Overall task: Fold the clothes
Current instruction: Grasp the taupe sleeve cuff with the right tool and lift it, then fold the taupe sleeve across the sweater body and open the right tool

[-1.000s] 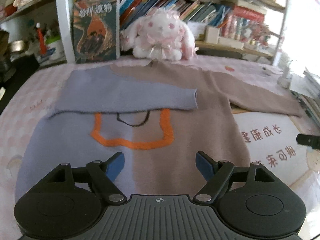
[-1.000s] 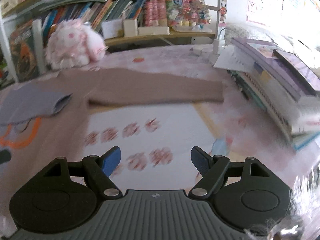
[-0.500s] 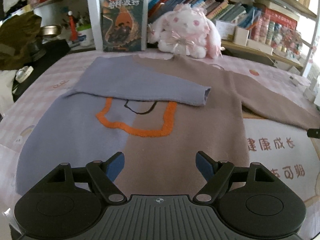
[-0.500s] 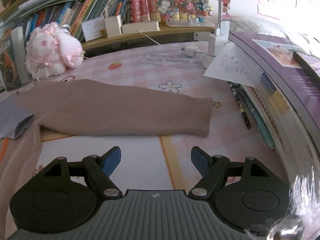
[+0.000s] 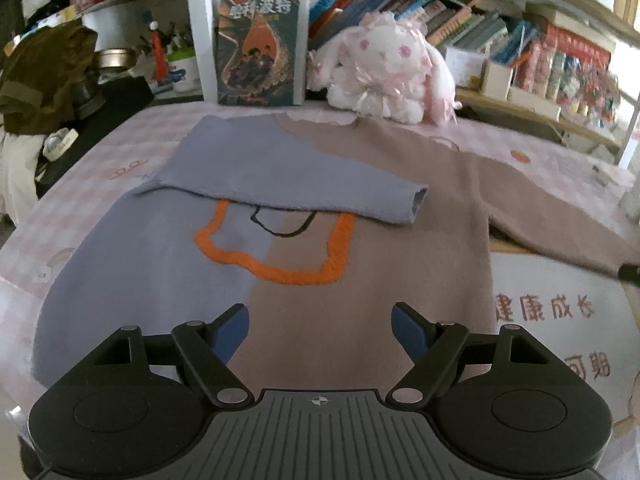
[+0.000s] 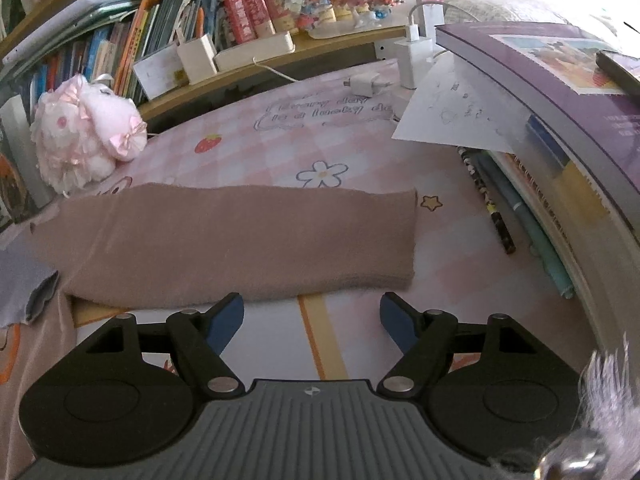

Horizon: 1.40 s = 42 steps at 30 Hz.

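Right wrist view | right gripper [image 6: 312, 316] jaws wide apart, empty, near brown sleeve [image 6: 240, 248] lying flat | left gripper [image 5: 320, 326] likewise, over sweater [image 5: 360, 248] hem | knit soft, limp, light; pinch at cuff [image 6: 406, 240].

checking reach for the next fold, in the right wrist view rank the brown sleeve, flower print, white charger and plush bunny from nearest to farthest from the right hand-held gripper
From the right hand-held gripper:
1. Brown sleeve, just ahead, lying flat.
2. Flower print, on the cloth beyond the sleeve.
3. Plush bunny, far left.
4. White charger, far right by the shelf.
The last two are close to call.
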{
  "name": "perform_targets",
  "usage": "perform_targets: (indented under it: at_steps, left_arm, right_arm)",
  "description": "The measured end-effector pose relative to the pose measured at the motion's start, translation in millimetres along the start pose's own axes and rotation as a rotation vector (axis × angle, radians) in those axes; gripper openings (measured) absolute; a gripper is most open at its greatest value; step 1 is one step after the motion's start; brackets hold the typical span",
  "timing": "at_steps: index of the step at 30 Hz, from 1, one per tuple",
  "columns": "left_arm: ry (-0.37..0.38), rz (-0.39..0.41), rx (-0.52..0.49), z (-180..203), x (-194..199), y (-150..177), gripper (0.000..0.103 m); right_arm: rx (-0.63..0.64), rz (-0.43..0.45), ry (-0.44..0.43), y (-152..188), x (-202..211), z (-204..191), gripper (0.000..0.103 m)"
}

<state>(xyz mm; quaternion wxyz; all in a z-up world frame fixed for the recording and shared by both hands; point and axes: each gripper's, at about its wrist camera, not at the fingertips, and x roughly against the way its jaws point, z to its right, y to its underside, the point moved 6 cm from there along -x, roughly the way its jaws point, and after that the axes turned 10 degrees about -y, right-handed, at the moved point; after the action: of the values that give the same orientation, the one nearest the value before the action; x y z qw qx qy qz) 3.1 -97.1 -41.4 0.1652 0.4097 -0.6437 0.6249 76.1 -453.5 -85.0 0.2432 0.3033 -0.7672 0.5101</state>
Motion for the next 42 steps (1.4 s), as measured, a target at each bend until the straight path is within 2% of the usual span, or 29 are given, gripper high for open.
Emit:
perform_targets:
  at_steps: [2,5,7,9,12,15,17,20,22,24,28,33,42]
  left_arm:
    - [-0.004,-0.004,-0.016,2.9,-0.2,-0.1,0.081]
    - [-0.006,-0.003,-0.032,5.8,0.5,-0.7,0.081]
    - [-0.01,-0.002,-0.036,6.3,1.1,-0.9,0.082]
    - [-0.013,-0.003,-0.036,6.7,1.1,-1.2,0.082]
    - [-0.017,-0.006,-0.036,7.0,0.8,-1.7,0.082]
    - [-0.02,-0.008,-0.039,7.0,0.5,-2.4,0.082]
    - [-0.022,-0.01,-0.041,7.2,0.3,-2.4,0.082]
    - [-0.027,-0.007,-0.05,7.3,-0.6,-2.9,0.083]
    - [-0.029,-0.005,-0.054,7.7,-0.9,-2.9,0.083]
    - [-0.026,-0.002,-0.057,8.0,-0.4,-2.6,0.083]
    - [-0.026,0.01,-0.062,6.7,2.2,-1.9,0.086]
    - [-0.02,0.026,-0.053,-0.6,4.6,-0.3,0.087]
    - [0.015,0.079,-0.056,-27.7,6.6,-2.8,0.087]
  right_arm:
    - [-0.011,0.012,-0.01,-3.5,-2.7,2.4,0.073]
    - [-0.05,0.036,-0.048,-10.4,-7.9,6.1,0.066]
    - [-0.096,0.044,-0.085,-15.9,-11.9,8.2,0.057]
    - [-0.149,0.058,-0.119,-20.5,-14.5,11.0,0.056]
    - [-0.2,0.082,-0.112,-26.7,-18.0,18.0,0.056]
    - [-0.237,0.1,-0.09,-33.1,-19.3,27.3,0.051]
    - [-0.261,0.107,-0.08,-35.7,-19.0,34.5,0.046]
    - [-0.285,0.105,-0.063,-36.4,-18.5,43.9,0.028]
    - [-0.291,0.098,-0.051,-35.5,-19.1,47.2,0.012]
    - [-0.293,0.085,-0.052,-34.8,-20.5,47.6,0.006]
    - [-0.258,0.104,-0.073,-39.2,-14.5,40.1,0.005]
    - [-0.21,0.148,-0.141,-52.9,-0.9,16.9,0.005]
    - [-0.106,0.203,-0.253,-69.8,18.8,-59.8,0.005]
